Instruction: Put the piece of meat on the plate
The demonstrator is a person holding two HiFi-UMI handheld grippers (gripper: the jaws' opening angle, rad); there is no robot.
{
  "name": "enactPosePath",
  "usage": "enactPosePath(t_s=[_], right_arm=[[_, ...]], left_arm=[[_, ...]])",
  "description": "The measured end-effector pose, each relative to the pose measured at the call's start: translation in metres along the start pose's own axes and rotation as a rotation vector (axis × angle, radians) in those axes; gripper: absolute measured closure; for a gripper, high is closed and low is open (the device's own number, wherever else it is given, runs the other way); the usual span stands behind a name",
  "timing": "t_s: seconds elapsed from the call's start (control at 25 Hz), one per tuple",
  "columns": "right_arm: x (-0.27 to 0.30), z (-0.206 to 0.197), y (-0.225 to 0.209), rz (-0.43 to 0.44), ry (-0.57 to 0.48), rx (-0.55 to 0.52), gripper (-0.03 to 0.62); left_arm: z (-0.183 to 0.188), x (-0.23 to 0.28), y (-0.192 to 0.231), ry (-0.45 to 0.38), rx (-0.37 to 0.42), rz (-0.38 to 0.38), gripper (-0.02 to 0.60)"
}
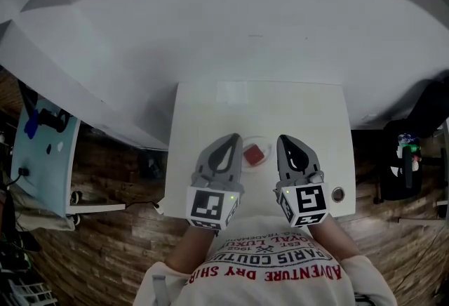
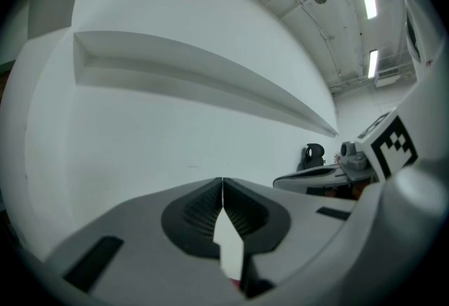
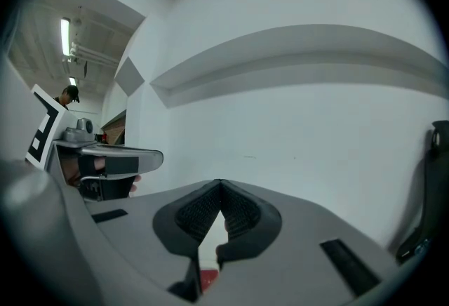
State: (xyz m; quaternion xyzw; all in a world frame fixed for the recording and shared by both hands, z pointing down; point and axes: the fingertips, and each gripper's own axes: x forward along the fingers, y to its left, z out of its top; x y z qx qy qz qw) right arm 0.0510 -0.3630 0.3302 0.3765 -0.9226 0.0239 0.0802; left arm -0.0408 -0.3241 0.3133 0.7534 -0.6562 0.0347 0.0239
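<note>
Step in hand: as I read it, the placing looks done. The small red square piece of meat [image 1: 254, 154] already sits on the pale round plate [image 1: 267, 146], and neither tool carries anything.
Left gripper [image 1: 230, 139]: at the lower centre of the head view, left of the plate. Its jaws are brought together tip to tip, with nothing between the ribbed pads.
Right gripper [image 1: 286, 140]: right of the plate, jaws likewise closed and empty.
Meat and jaws: the piece of meat lies between the two grippers, just beside each and apparently touching neither. It seems to lie lower than both pairs of jaws. In each gripper view only a red sliver shows at the bottom of the frame, under the closed tips.
Plate: it rests on the white rectangular table [image 1: 210, 108], towards the table's lower edge in the head view.
Next move: if the meat counts as placed, I judge both grippers need only draw back clear of the plate. If it must be lifted again, one gripper would have to part its jaws and tip down over it.
</note>
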Motion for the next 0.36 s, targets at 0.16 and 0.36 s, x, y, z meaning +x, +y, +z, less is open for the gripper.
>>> enactPosePath(t_s=[0.16, 0.36], right_arm=[[0.001, -0.001, 0.002, 0.009, 0.003, -0.012, 0.582], [0.008, 0.000, 0.010, 0.028, -0.004, -0.031, 0.582]], left_arm=[[-0.002, 0.001, 0.000, 0.008, 0.000, -0.006, 0.574], [-0.001, 0.000, 0.013, 0.013, 0.011, 0.014, 0.574]])
